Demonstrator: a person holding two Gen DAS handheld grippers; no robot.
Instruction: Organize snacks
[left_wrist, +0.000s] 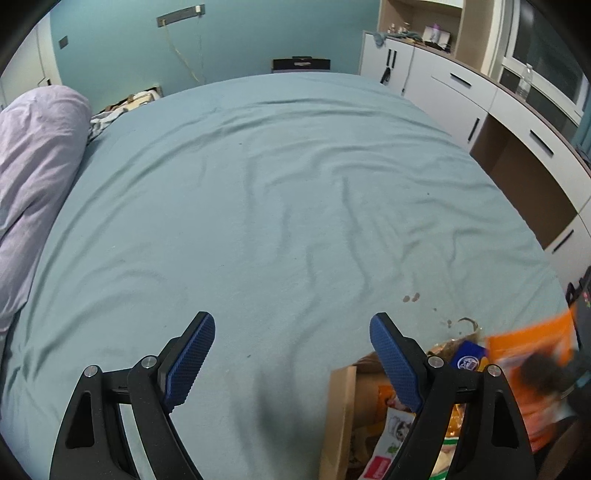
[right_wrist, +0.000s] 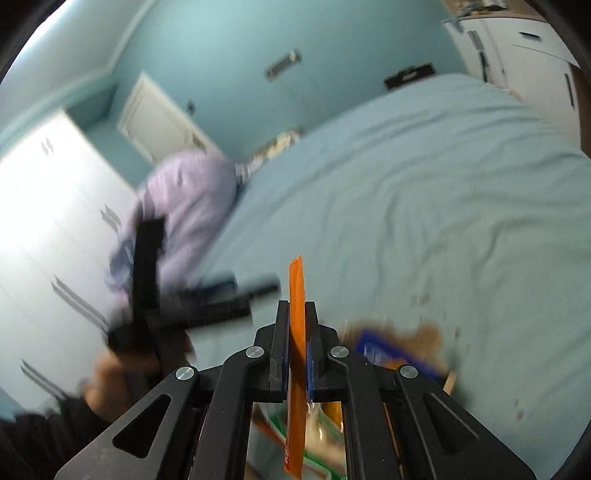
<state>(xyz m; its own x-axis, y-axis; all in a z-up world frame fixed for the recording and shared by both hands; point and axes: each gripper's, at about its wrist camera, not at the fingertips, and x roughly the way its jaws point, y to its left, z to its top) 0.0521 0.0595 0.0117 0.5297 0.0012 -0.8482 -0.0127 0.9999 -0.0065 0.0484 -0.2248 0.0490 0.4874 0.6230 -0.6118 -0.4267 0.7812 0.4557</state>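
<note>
A brown paper bag full of snack packets lies on the bed at the lower right of the left wrist view. My left gripper is open and empty, above the sheet just left of the bag. My right gripper is shut on an orange snack packet, held edge-on above the bag. The same orange packet shows blurred at the right edge of the left wrist view. A blue packet sits at the bag's mouth. My left gripper appears blurred in the right wrist view.
The bed has a wrinkled light blue sheet with small brown stains. A lilac pillow lies at the left edge. White cabinets and drawers run along the right side.
</note>
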